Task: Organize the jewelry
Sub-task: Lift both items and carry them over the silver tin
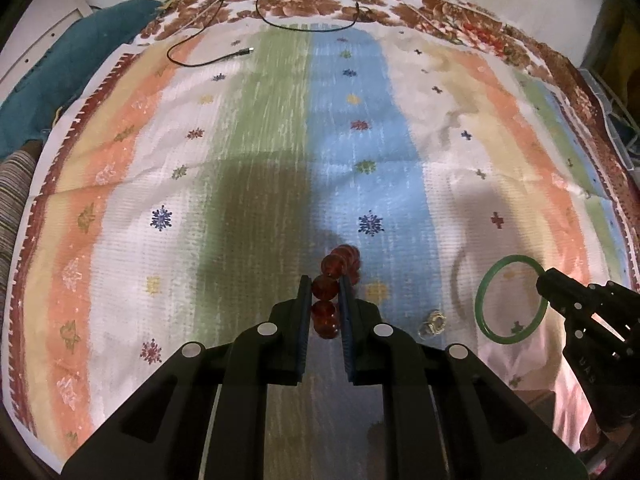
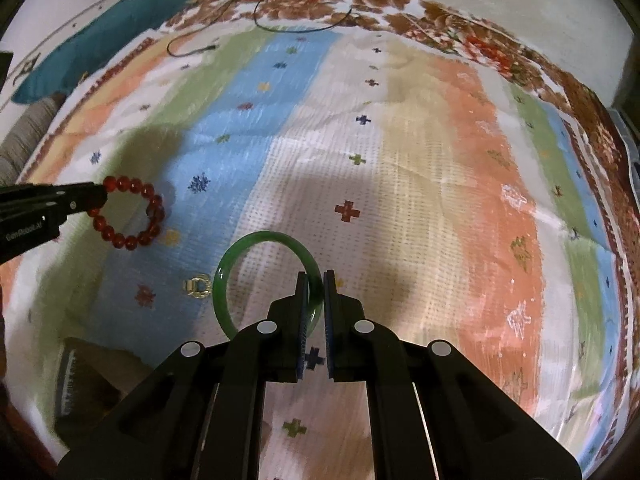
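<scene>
My left gripper [image 1: 325, 286] is shut on a red bead bracelet [image 1: 329, 288] and holds it above the striped cloth; the bracelet [image 2: 154, 208] hangs as a ring from that gripper [image 2: 105, 196] in the right wrist view. My right gripper [image 2: 316, 280] is shut on a green jade bangle [image 2: 224, 276], gripping its right side; in the left wrist view the bangle [image 1: 486, 300] hangs from that gripper [image 1: 541, 280] at the right. A small gold ring or earring piece [image 1: 433, 323] lies on the cloth between the two grippers and also shows in the right wrist view [image 2: 197, 286].
A colourful striped cloth [image 1: 280, 128] covers the surface. A black cable [image 1: 208, 62] lies at its far edge. A teal fabric [image 1: 72, 64] lies at the far left. A dark box [image 2: 80, 384] sits at the near left in the right wrist view.
</scene>
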{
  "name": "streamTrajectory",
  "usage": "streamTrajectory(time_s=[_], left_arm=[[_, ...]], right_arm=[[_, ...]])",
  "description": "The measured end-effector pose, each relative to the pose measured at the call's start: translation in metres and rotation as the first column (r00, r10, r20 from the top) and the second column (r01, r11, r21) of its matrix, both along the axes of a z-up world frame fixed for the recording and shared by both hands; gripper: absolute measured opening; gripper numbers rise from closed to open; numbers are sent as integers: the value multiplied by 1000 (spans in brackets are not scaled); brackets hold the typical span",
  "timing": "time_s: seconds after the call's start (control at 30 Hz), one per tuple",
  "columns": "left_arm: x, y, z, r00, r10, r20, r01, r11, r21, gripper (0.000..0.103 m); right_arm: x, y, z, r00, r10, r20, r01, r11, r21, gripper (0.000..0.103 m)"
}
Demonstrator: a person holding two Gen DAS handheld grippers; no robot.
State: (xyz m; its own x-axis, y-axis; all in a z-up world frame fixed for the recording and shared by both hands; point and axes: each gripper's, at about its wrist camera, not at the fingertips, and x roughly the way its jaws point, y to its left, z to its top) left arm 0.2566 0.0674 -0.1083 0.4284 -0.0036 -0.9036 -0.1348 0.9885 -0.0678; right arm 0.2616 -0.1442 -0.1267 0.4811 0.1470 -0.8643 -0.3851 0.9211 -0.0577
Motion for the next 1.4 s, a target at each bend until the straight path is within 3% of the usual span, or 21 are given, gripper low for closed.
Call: streamTrajectory(time_s=[0.3,0.77,1.4], left_arm=[[-15,-10,23,999,-17,29,18,1000,-14,13],[-36,-33,44,996,-65,68,64,998,19,13],[-64,-52,67,988,-103,115,97,994,52,13]], right_arm=[[-15,-2,22,1000,-28,12,27,998,56,9],[-38,2,40,997,6,79,-7,1000,10,9],[-61,-7,59,995,24,92,-30,998,61,9]])
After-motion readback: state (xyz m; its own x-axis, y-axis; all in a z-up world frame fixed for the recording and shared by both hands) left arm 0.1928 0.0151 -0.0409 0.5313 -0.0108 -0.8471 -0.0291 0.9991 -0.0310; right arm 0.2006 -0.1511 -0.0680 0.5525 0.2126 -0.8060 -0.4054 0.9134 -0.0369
